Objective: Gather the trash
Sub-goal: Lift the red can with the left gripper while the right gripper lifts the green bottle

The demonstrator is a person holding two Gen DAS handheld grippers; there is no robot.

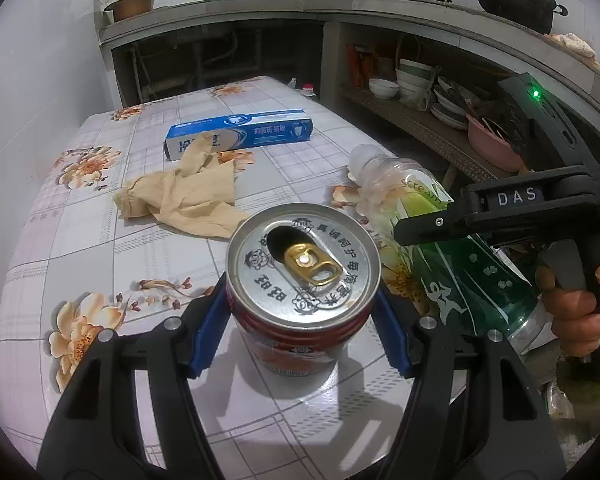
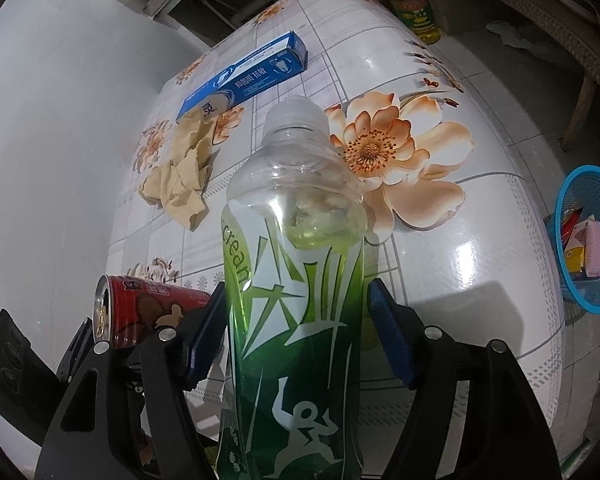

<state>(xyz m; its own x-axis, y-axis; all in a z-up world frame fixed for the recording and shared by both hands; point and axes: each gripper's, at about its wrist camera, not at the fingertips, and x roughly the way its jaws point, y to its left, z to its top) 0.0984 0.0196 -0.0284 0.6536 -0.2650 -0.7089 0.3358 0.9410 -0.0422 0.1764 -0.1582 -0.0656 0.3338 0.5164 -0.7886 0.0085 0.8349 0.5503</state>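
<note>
Can [image 1: 300, 280]: red drink can with a silver top and a gold pull tab, mouth opened. Stands upright on the worktop [image 1: 100, 208], between the blue fingers [image 1: 204, 332] of one gripper.

Bottle [image 2: 296, 280]: clear plastic with a white cap and a green label showing a white figure; looks empty. Sits between the blue fingers [image 2: 388, 332] of the other gripper, cap end pointing away.

Box [image 1: 240, 134]: long blue and white toothpaste carton, lying flat toward the far side of the worktop.

Paper [image 1: 184, 196]: crumpled tan sheet, lying just in front of the box, one corner overlapping the box's end.
</note>
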